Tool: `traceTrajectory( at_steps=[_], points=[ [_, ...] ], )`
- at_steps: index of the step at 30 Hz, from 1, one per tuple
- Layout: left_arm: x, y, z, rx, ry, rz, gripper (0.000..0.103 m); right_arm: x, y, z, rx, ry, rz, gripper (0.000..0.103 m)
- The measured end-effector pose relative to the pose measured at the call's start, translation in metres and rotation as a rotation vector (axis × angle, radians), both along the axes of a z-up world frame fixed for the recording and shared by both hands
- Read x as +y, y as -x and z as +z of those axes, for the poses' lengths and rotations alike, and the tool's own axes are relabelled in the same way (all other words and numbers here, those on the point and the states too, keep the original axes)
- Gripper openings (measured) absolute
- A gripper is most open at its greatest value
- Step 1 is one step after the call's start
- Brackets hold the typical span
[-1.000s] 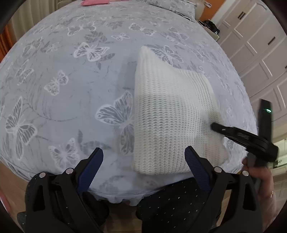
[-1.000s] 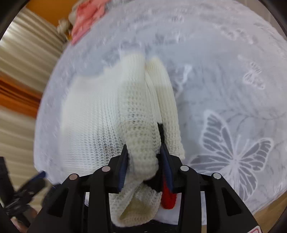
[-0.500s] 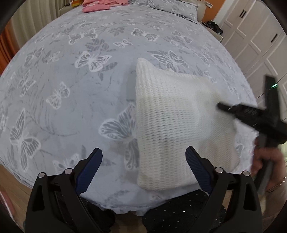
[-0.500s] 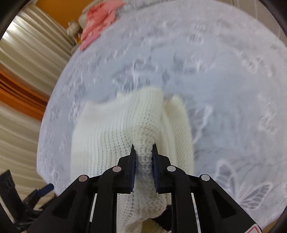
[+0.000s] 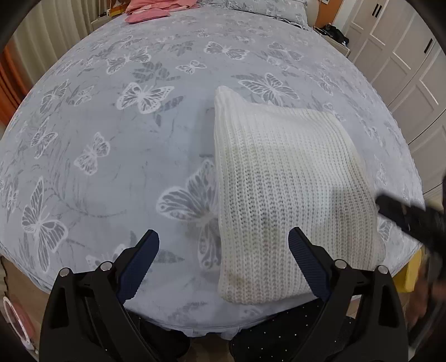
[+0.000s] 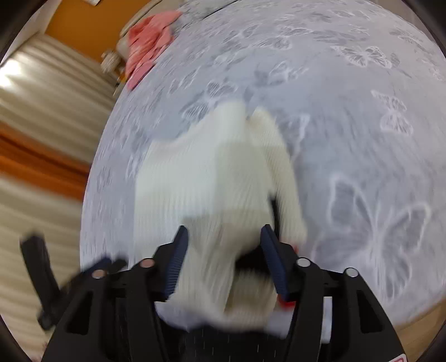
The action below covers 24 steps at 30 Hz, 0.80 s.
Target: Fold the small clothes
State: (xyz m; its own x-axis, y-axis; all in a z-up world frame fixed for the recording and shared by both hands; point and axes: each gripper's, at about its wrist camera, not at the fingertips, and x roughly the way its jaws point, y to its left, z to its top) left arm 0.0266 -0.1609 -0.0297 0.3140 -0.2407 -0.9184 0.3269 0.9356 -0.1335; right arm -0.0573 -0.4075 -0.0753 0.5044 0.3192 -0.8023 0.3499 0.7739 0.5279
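A white knitted garment (image 5: 287, 189) lies folded into a rectangle near the front edge of the bed; it also shows, blurred, in the right wrist view (image 6: 211, 178). My left gripper (image 5: 223, 259) is open and empty, hovering over the bed's front edge with its right finger above the garment's near corner. My right gripper (image 6: 224, 256) is open over the garment's near end, the knit lying between its fingers without being pinched. It also appears as a dark blurred shape at the right of the left wrist view (image 5: 412, 220).
The bed has a grey sheet with a butterfly print (image 5: 111, 139). Pink clothes (image 5: 156, 8) lie at the far end, also in the right wrist view (image 6: 150, 39). White wardrobe doors (image 5: 412, 66) stand to the right, curtains (image 6: 41, 117) to the left.
My right gripper was shut on the garment's edge and has opened, letting it go. The garment has settled flat. My left gripper has stayed open and shifted little.
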Motion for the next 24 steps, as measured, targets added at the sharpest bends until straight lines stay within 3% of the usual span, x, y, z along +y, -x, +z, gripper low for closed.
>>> traceTrajectory(
  at_steps=[2,4,7,10,13,15,16,19,21,24],
  points=[
    [0.001,0.004,0.001,-0.004,-0.006,0.001,0.092,0.019,0.014,-0.004,0.032,0.014,0.045,0.064],
    [0.001,0.007,0.001,-0.003,-0.01,0.0,0.092,0.032,0.021,-0.013,0.057,0.036,0.058,0.064],
    [0.002,0.014,0.002,0.006,-0.023,-0.008,0.092,0.031,0.026,-0.027,0.116,0.063,0.043,0.013],
    [0.008,0.021,0.006,-0.007,-0.027,-0.017,0.093,0.005,0.036,-0.024,0.092,0.03,-0.036,0.012],
    [0.013,0.023,0.001,-0.005,-0.033,-0.01,0.094,-0.005,0.035,-0.05,0.168,0.016,-0.008,0.013],
    [0.015,0.021,-0.004,0.029,-0.027,0.006,0.094,-0.005,0.034,-0.046,0.155,-0.007,0.002,0.019],
    [0.017,0.019,-0.005,0.046,-0.004,0.015,0.094,-0.006,0.033,-0.039,0.131,-0.004,0.001,0.027],
    [0.02,0.014,-0.006,0.081,0.059,0.039,0.094,-0.009,0.03,-0.01,0.064,0.043,-0.045,0.07],
    [0.017,0.006,-0.01,0.112,0.09,0.049,0.094,-0.016,0.021,0.007,0.004,0.073,-0.063,0.076],
    [0.009,-0.008,-0.013,0.132,0.116,0.064,0.094,-0.028,-0.003,0.011,0.002,0.09,-0.083,0.084]
  ],
)
